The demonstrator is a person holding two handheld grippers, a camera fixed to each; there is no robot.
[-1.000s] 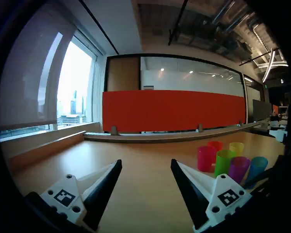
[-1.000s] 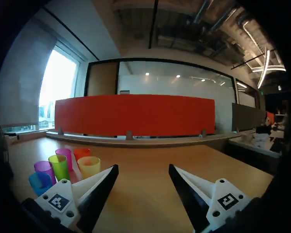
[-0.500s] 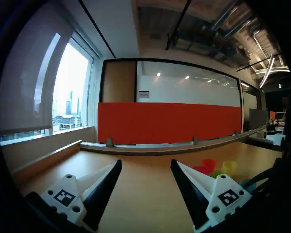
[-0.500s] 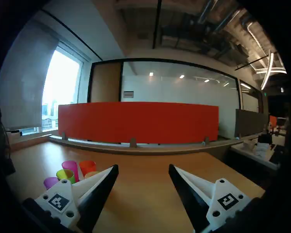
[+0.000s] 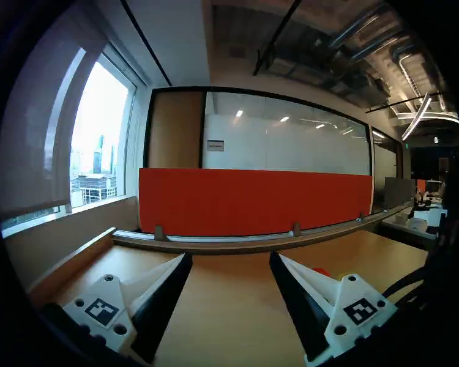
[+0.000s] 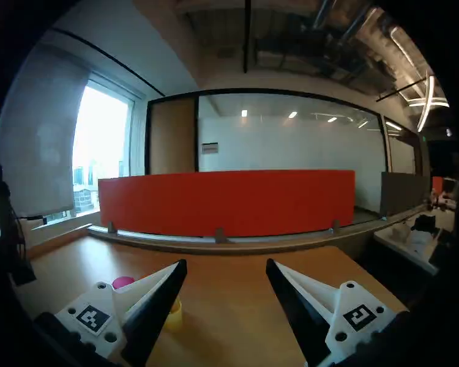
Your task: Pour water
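In the left gripper view my left gripper [image 5: 231,266] stands open over the wooden table [image 5: 229,312], nothing between its fingers. A sliver of a red cup [image 5: 319,270] peeks over the right finger. In the right gripper view my right gripper [image 6: 226,272] is open too, with bare table [image 6: 229,306] between the fingers. Behind its left finger I see the rim of a pink cup [image 6: 123,282] and part of a yellow cup [image 6: 174,316]; the rest of the cups is hidden by the finger.
A red divider panel [image 5: 254,200] runs along the table's far edge, with a glass-walled room behind it. A window [image 5: 95,159] lies to the left with a wooden ledge below. Another desk [image 6: 413,238] with items stands at the right.
Both views have tilted upward and risen: the group of coloured cups has slid down behind the fingers, and more of the ceiling and glass wall shows. Both grippers stay open.
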